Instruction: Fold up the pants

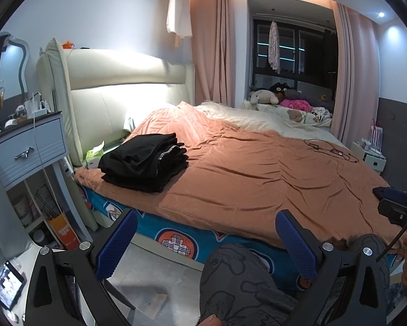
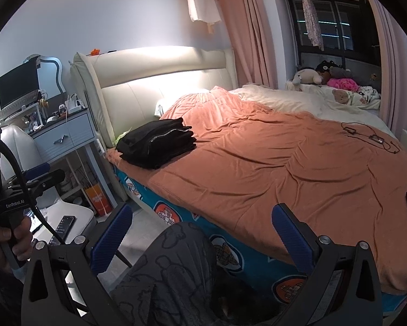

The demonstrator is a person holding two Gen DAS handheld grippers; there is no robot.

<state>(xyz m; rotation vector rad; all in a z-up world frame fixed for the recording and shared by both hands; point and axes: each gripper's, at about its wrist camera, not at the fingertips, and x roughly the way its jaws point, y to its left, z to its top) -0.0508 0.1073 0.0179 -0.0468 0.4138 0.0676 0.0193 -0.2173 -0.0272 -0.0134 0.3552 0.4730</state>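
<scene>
Both the left gripper (image 1: 206,244) and right gripper (image 2: 200,236) stood apart, empty. Folded black pants (image 1: 145,163) lay stacked at centre left on the orange bedspread (image 1: 257,179). Approach low, grasping one layer only.

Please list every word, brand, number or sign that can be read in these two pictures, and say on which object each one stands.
"GenRobot.AI": white print on the black body of the left gripper, seen in the right wrist view.
Orange bag under the nightstand: white print, too blurred to read.
Phone on the white seat: screen text too small to read.
Tablet screen at the lower left: content too small to read.
</scene>
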